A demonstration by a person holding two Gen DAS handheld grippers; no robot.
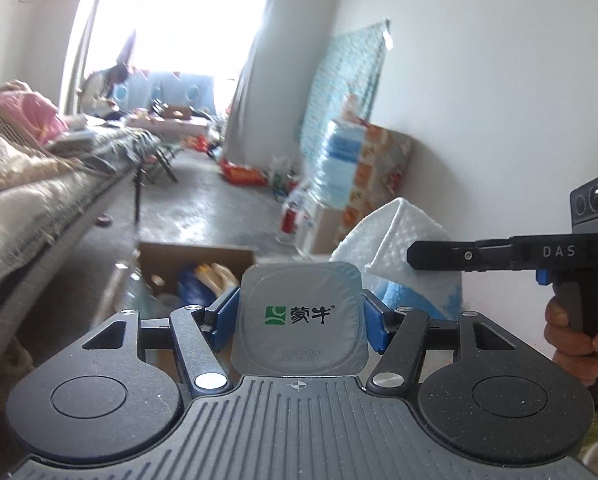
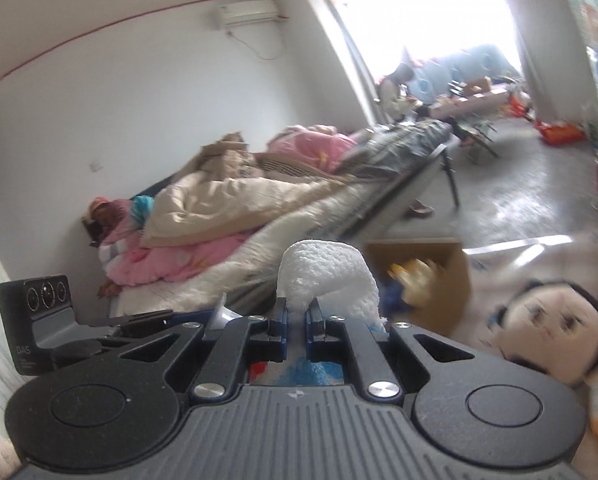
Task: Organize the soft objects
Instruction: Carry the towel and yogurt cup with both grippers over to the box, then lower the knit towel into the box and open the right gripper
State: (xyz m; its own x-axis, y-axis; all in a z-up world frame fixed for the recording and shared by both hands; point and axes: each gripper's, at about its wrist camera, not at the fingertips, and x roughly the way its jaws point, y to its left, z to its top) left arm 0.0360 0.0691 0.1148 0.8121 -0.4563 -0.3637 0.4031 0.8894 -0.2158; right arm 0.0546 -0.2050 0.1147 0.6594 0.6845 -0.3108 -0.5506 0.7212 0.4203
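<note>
My left gripper (image 1: 299,316) is shut on a grey foil-lidded yogurt cup (image 1: 301,320) with green and black print, its blue pads pressing both sides. To its right, my right gripper (image 1: 413,255) reaches in sideways, clamped on a white and blue towel (image 1: 403,240). In the right wrist view my right gripper (image 2: 297,318) pinches that white towel (image 2: 327,276), which bulges above the jaws. A cardboard box (image 1: 219,254) with yellow and blue soft items sits below and ahead; the box (image 2: 443,276) also shows in the right wrist view.
A bed (image 2: 259,216) piled with beige and pink blankets runs along the left wall. A doll with black hair (image 2: 555,336) lies at the right. Water bottles (image 1: 339,160), boxes and bags line the right wall. A person's hand (image 1: 579,332) grips the right handle.
</note>
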